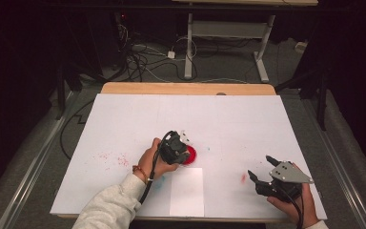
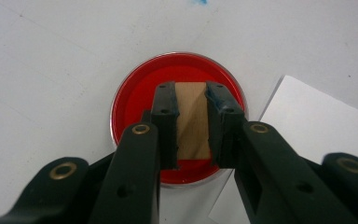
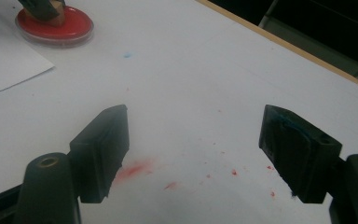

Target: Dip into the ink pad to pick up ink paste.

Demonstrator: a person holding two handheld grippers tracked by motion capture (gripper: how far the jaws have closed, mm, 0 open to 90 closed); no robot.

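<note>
Progress, as judged: a stamping job appears at its inking stage. The wooden block (image 2: 192, 122) stands in the red ink dish (image 2: 133, 100) near the table's (image 1: 124, 114) centre; the white sheet (image 1: 187, 192) just beside the dish bears no visible print, so stamping looks outstanding. Left gripper (image 2: 192, 123): jaws pinching the block by its two sides. Right gripper (image 3: 193, 154): jaws spread wide, holding nothing, above red smears (image 3: 133, 170) on the table

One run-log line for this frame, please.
left claw: shut on wooden block over red dish | right claw: open, above table | paper sheet: beside dish
</note>
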